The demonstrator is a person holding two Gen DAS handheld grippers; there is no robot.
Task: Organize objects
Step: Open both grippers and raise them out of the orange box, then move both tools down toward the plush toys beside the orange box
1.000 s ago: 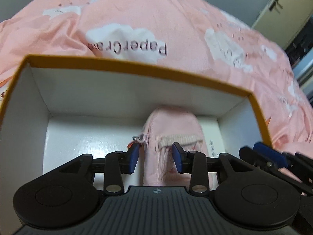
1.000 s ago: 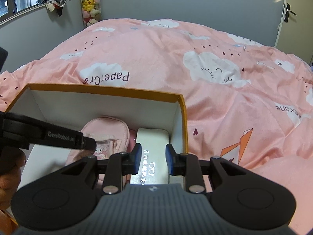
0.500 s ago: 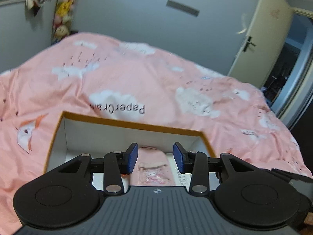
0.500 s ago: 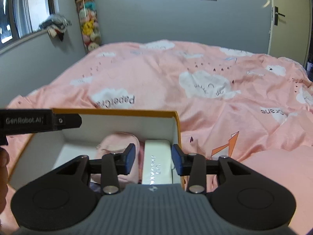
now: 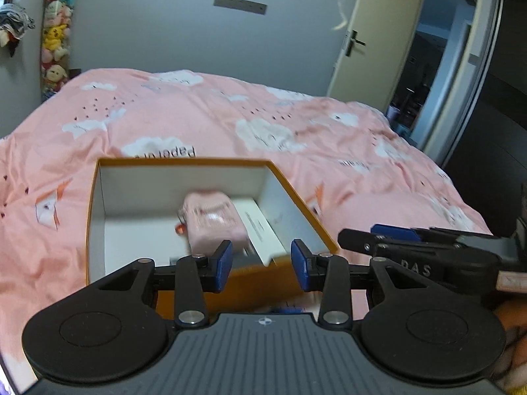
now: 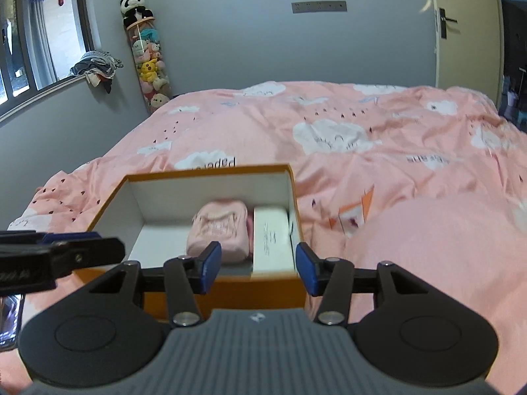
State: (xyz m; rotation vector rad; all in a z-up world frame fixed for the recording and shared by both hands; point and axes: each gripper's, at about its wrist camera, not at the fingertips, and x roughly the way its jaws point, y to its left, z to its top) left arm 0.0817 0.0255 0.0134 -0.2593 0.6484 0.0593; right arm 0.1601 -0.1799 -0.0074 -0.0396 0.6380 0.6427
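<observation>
An orange box [image 5: 296, 197] [image 6: 210, 172] with a white inside lies on the pink bed. A small pink pouch [image 5: 214, 220] [image 6: 219, 230] rests in it, and beside that, against the right wall, a white case [image 5: 260, 230] [image 6: 271, 237]. My left gripper [image 5: 260, 265] hangs open above the box's near edge with nothing between its fingers. My right gripper [image 6: 257, 271] is also over the near edge; its jaws are opening and hold nothing. Each gripper shows at the side of the other's view.
The pink cloud-print duvet [image 6: 378, 151] covers the bed around the box, with a raised hump [image 6: 438, 247] at the right. A tube of plush toys [image 6: 150, 65] stands in the far corner. A door [image 5: 369, 33] stands at the back right. A dark phone [image 6: 10, 316] lies at the left edge.
Both grippers have drawn back and up out of the box. The right jaws let go of the white case and widened; the left came away from the pink pouch.
</observation>
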